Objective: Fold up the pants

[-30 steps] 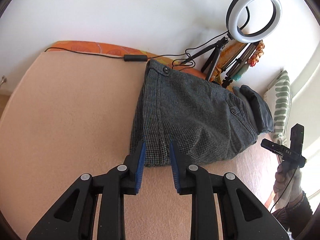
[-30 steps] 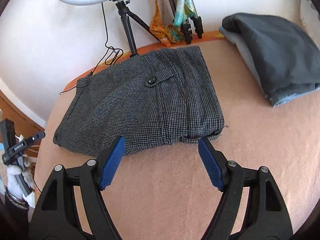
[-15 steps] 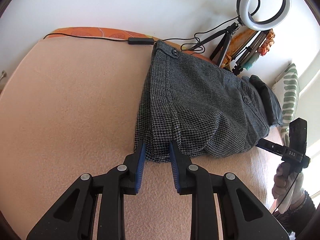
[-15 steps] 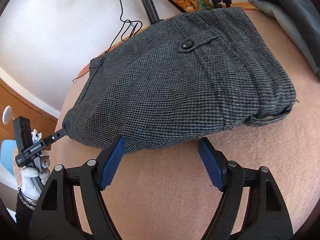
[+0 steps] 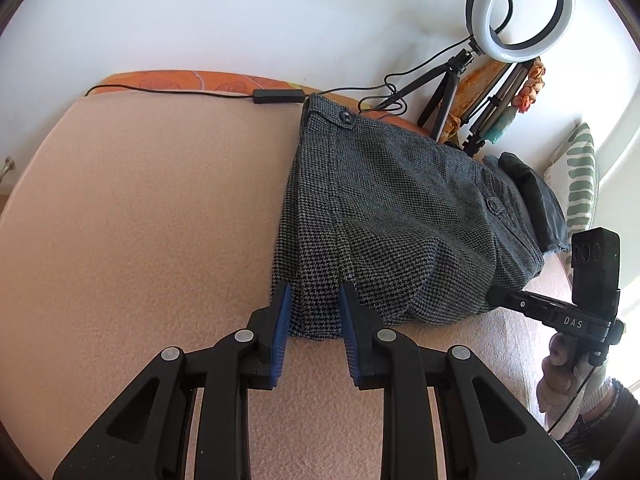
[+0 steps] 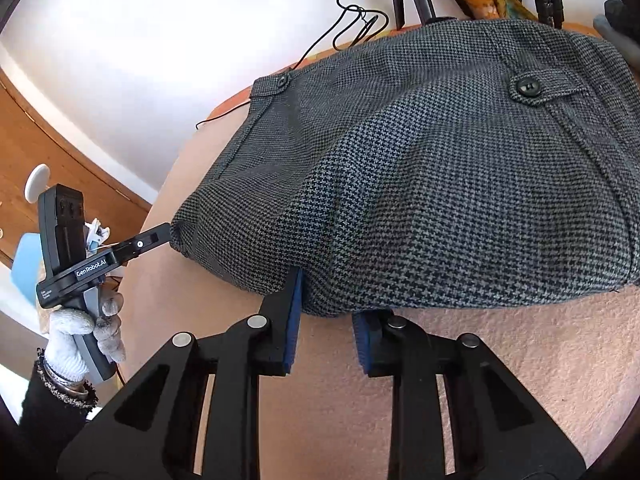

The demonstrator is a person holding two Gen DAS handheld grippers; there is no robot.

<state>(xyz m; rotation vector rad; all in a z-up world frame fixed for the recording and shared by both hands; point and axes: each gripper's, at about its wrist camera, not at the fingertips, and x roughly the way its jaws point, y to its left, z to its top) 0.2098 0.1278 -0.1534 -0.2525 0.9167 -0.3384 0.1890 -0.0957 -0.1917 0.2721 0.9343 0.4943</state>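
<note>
Jaws of both grippers closed on the near hem of the pants, folded bundle lying on the peach pad.

Left gripper [image 5: 314, 320] pinches the near-left corner of the pants [image 5: 400, 216]; right gripper [image 6: 326, 316] bites the same hem further along, cloth draped over its right pad, so depth of bite cannot be told. Risks, as I judge: a shallow bite takes only the top layer and the fold peels open; uneven lift skews the stack. Pad [image 5: 140, 208] is bare from 9 to 11 o'clock in the left view, good room for moving there. Crowded from 12 to 2 o'clock: cable [image 5: 276, 96], ring light [image 5: 520, 8] on its tripod, dark clothes [image 5: 532, 196] just beside the pants. Dragging that way could snag the cable or tip the light.
</note>
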